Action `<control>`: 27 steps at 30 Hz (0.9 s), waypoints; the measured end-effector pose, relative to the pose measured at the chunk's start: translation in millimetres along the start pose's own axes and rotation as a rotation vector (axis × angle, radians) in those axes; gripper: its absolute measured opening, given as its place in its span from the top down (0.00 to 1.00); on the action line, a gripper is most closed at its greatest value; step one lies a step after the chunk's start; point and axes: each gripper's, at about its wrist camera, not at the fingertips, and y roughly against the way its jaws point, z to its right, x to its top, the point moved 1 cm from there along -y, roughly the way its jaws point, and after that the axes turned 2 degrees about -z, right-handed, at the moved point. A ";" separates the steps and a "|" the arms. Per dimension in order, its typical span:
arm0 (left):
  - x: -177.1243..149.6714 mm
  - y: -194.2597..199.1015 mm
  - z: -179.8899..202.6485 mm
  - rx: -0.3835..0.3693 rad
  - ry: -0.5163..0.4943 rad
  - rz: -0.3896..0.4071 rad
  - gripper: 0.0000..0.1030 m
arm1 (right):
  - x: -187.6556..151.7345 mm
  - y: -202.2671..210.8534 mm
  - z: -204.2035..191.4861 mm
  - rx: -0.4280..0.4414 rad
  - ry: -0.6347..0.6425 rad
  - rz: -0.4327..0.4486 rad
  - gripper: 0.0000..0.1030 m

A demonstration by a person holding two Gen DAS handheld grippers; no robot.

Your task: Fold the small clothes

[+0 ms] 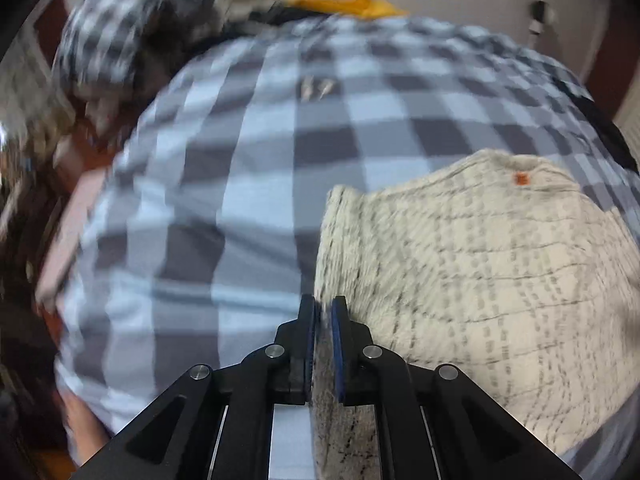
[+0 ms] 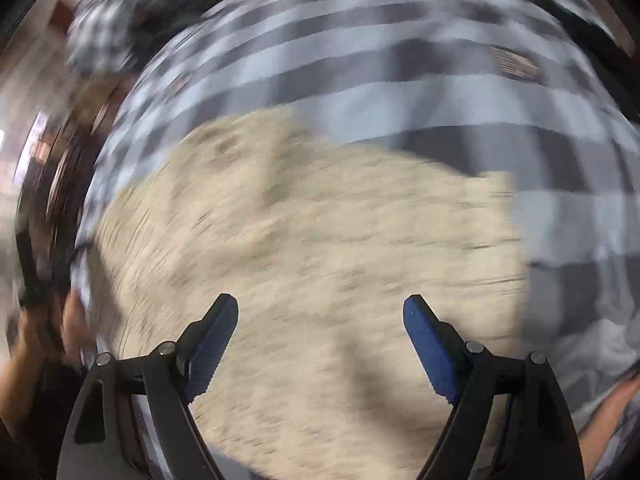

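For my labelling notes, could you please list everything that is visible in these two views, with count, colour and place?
garment: one, cream with small dark marks and an orange tag, lying on the checked cloth, its near edge pinched in the left claw.
checked cloth: one, grey and pale blue, covering the work surface.
clothes pile: count unclear from blur, black-white check plus beige, far left.
yellow item: one, at the far edge.
left claw: one, black with blue pads, shut on the garment's edge.
right claw: one, black with blue pads, open, above the garment.
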 end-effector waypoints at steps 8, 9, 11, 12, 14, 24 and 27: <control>5.8 20.0 -46.0 -0.012 0.147 0.039 0.93 | -44.9 -59.1 -89.2 0.018 0.211 -0.161 0.20; 2.2 20.1 -43.1 -0.053 0.138 0.028 0.93 | -47.3 -63.2 -89.9 0.012 0.201 -0.165 0.20; -6.4 23.0 -29.7 -0.104 0.111 0.027 0.93 | -50.9 -67.5 -88.4 0.013 0.161 -0.169 0.20; -11.9 24.6 -18.4 -0.129 0.086 0.023 0.93 | -53.2 -69.2 -87.7 0.015 0.133 -0.176 0.20; -23.6 26.1 9.0 -0.188 0.020 -0.005 0.93 | -57.1 -71.5 -88.2 0.005 0.096 -0.177 0.20; -85.6 41.3 134.5 -0.793 -0.259 -0.311 0.91 | -70.8 -33.7 -94.4 -0.090 -0.019 -0.073 0.20; -91.2 41.6 140.1 -0.530 -0.365 -0.242 0.57 | -79.8 -31.6 -95.7 -0.112 -0.026 -0.058 0.20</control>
